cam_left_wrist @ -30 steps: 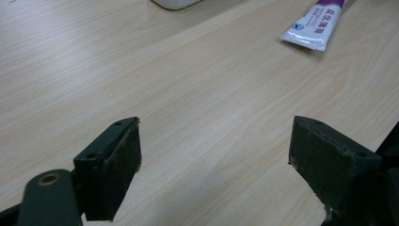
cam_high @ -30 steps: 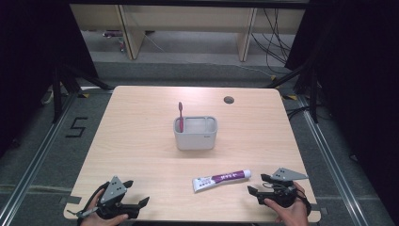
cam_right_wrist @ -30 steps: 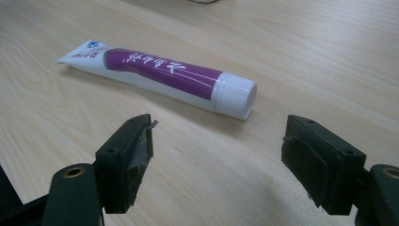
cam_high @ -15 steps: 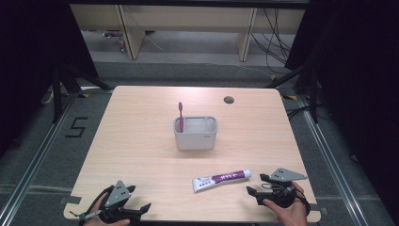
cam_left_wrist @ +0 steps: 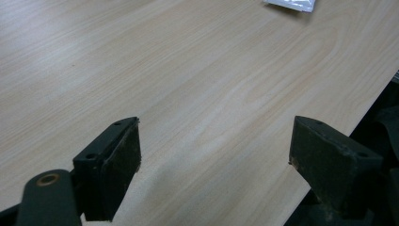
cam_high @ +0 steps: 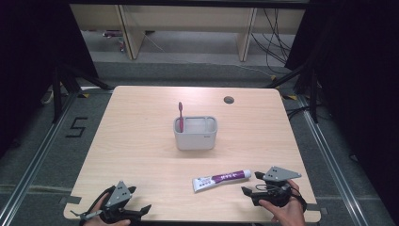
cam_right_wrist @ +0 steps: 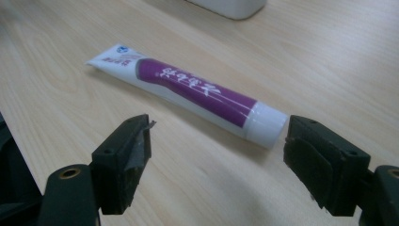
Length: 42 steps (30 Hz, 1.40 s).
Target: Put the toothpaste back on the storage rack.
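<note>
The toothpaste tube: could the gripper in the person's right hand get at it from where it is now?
Probably yes. The right gripper has its jaws open, pointing at the tube, which lies flat on the table just ahead with nothing between.

The light wood-grain desk (cam_high: 141, 146) with rounded corners has a round dark cable hole (cam_high: 229, 100) near its far edge. A grey rectangular plastic holder (cam_high: 195, 133) stands on it about mid-surface. A white and purple toothpaste tube (cam_high: 221, 180) lies flat on the desk, nearer the front edge and right of centre, well apart from the holder, white cap end to the right.
</note>
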Motion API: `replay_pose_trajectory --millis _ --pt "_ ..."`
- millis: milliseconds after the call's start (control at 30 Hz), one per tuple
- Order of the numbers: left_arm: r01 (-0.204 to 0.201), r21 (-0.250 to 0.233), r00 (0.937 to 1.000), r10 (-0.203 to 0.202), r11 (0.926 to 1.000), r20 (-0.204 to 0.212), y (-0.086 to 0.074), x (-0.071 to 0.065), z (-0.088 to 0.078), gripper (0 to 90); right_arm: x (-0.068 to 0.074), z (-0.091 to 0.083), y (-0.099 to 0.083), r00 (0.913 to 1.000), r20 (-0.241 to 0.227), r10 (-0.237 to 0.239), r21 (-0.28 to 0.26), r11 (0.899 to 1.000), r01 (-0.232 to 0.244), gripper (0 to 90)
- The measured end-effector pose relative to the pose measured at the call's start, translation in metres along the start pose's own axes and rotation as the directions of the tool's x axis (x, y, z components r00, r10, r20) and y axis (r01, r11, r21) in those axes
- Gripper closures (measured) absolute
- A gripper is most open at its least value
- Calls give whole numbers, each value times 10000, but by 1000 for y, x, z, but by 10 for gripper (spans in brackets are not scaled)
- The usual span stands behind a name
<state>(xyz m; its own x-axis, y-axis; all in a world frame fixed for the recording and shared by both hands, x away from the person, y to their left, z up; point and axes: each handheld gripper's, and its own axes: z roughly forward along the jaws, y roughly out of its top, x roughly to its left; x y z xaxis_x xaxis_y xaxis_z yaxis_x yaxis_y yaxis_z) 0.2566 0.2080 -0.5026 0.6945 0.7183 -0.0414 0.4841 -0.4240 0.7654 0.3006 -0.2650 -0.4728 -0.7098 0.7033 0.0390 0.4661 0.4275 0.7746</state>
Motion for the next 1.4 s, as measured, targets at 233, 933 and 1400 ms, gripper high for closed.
replay_pose_trajectory --millis 233,933,1400 --pt "-23 -119 9999 25 9999 149 0 0 0 165 9 7 12 9972 -487 -569 233 9980 581 244" --pt "15 -56 10000 -15 10000 91 -1 -1 0 165 19 35 32 9834 -662 -1692 912 9804 1748 254" --pt "-115 121 9999 115 9999 32 -1 1 -1 166 17 53 49 9711 -825 -2240 1719 9566 2353 263"
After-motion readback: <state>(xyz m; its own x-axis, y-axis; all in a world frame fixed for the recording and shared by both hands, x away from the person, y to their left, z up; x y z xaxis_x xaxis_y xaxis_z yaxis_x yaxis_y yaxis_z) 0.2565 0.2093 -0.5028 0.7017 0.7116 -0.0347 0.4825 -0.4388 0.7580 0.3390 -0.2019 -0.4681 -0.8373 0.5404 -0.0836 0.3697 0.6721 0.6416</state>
